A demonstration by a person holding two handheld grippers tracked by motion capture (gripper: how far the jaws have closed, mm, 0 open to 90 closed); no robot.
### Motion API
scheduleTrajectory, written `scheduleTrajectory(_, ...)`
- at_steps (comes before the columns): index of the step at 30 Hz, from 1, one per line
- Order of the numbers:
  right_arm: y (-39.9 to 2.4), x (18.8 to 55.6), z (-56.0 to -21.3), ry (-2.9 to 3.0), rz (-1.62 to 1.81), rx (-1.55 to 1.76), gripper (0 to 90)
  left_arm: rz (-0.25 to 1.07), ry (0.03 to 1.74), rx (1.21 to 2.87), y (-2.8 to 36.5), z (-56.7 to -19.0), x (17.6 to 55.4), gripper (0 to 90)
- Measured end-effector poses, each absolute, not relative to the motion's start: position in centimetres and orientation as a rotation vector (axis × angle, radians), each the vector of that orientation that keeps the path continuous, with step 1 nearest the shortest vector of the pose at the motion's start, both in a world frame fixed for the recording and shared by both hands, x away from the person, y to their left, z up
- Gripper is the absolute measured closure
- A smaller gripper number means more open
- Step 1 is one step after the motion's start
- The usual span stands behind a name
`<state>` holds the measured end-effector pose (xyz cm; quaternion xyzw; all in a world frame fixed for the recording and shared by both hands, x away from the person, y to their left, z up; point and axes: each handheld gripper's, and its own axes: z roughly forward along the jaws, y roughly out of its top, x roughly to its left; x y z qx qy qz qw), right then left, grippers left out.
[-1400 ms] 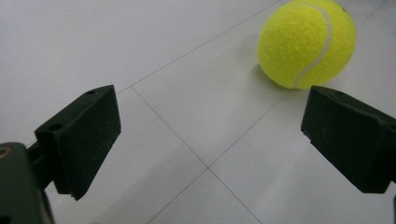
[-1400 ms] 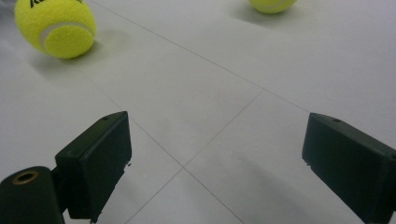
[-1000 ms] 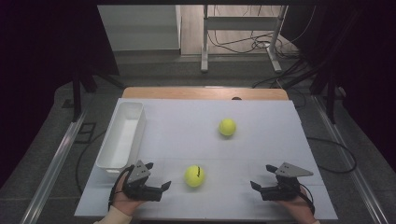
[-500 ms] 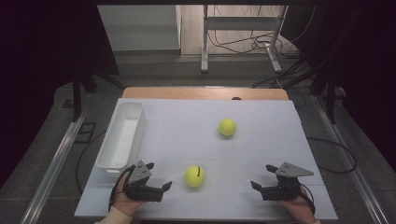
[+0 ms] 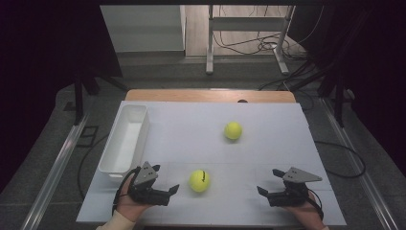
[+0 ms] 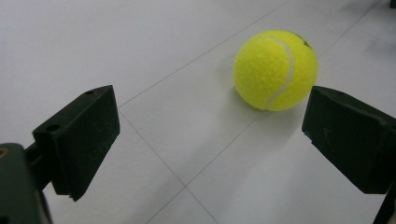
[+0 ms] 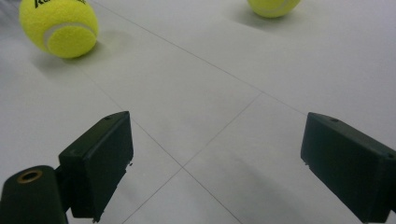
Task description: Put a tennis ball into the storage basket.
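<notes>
While the near tennis ball [image 5: 199, 180] lies between both tools in the high view, it sits just beside the left gripper [image 5: 168, 189] and well apart from the right gripper [image 5: 264, 192]. In the left gripper view, that ball [image 6: 275, 70] rests ahead of the jaws, toward the right one; they have just been opening, wide and empty. In the right gripper view, the ball [image 7: 59, 27] lies far off left, jaws spread, holding nothing.

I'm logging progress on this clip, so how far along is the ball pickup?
Nothing looks done: both tennis balls lie on the white table and the white bin looks empty. In hand: the left gripper, whose jaws have just been opening, sits beside the near tennis ball without touching it. Left: gripping it, then the far tennis ball. The right gripper rests open.
</notes>
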<state>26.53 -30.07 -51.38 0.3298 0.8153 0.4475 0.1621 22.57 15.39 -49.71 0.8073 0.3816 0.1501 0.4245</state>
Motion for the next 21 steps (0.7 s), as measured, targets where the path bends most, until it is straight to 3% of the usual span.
scheduleTrajectory(21, -30.0, 26.6, -51.4, 2.336, 1.265, 0.94, 9.9, 0.31, 0.915, 2.043, 13.9, -48.7, 23.6, 4.9)
